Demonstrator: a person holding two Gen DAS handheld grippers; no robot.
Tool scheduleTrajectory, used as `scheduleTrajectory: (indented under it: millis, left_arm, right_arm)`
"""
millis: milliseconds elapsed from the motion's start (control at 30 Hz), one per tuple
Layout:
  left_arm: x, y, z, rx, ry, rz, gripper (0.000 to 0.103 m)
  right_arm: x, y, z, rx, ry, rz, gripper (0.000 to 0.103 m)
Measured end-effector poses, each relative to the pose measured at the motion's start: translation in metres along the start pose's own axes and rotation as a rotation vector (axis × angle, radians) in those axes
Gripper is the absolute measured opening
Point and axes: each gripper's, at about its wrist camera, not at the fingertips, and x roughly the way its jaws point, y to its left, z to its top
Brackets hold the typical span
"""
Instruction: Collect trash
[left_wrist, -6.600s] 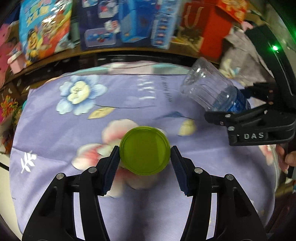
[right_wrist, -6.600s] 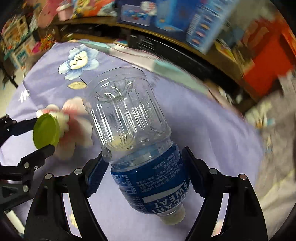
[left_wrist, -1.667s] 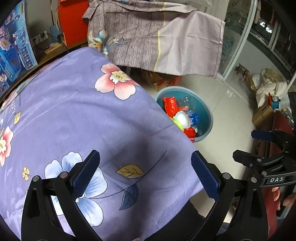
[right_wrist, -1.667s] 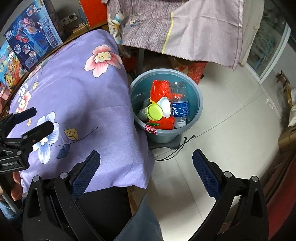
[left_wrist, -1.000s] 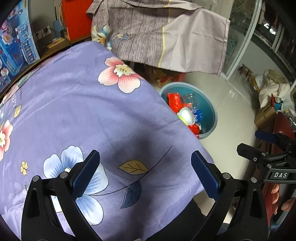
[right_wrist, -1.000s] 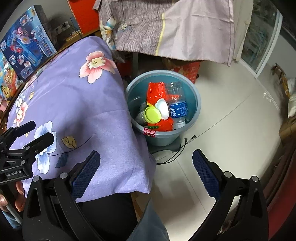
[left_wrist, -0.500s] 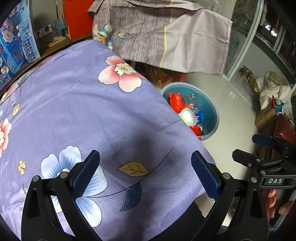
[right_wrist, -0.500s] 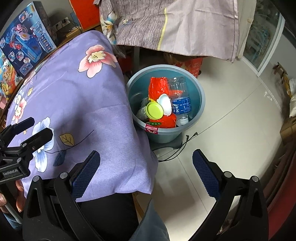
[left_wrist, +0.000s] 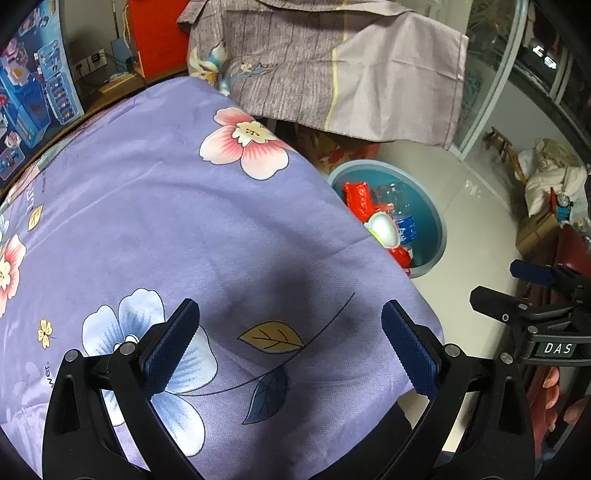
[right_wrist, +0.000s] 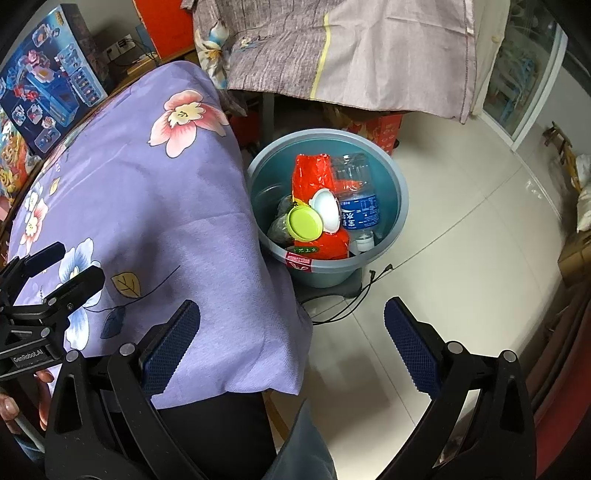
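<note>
Right wrist view giving the full look into the blue bin on the floor, standing just beside the edge of the bench. Lying inside: a red wrapper, a clear plastic bottle with a blue label, a green lid and a white lid touching it, plus a crumpled clear bag at the left wall. Showing also a black cable trailing on the tiled floor near the base of the bin.

Left wrist view catching only a part of the same bin, with the near side hidden behind the purple flowered cloth covering the bench; only the red wrapper, the bottle and the white lid peeking out, the green lid nearly fully hidden. Showing instead more of the cloth, with the pink flower and the yellow leaf.

Left gripper hovering above the cloth near the corner of the bench, jaws spread wide and holding nothing. Right gripper hanging over the floor beside the bench, also spread wide and holding nothing, well apart from the bin. Appearing each in the other's view: right gripper at the right edge, left gripper at the left edge.
</note>
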Motion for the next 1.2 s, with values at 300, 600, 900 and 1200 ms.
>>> scheduleTrajectory:
  millis: [300, 600, 900, 1200]
  left_arm:
    - [0.0013, -0.0007, 0.0003, 0.003, -0.001, 0.018, 0.099]
    - [0.0002, -0.0021, 0.0007, 0.004, -0.007, 0.032, 0.099]
    - [-0.0006, -0.002, 0.0022, 0.005, -0.013, 0.057, 0.099]
    - [-0.001, -0.0061, 0.0033, 0.029, -0.007, 0.051, 0.099]
  right_arm:
    - [0.003, -0.0011, 0.0014, 0.001, -0.002, -0.017, 0.096]
    - [0.0054, -0.0005, 0.0015, -0.003, -0.005, -0.035, 0.096]
    - [0.0057, -0.0018, 0.0028, -0.013, -0.017, -0.062, 0.096]
    - [0.0059, -0.0065, 0.0026, -0.005, -0.023, -0.079, 0.096]
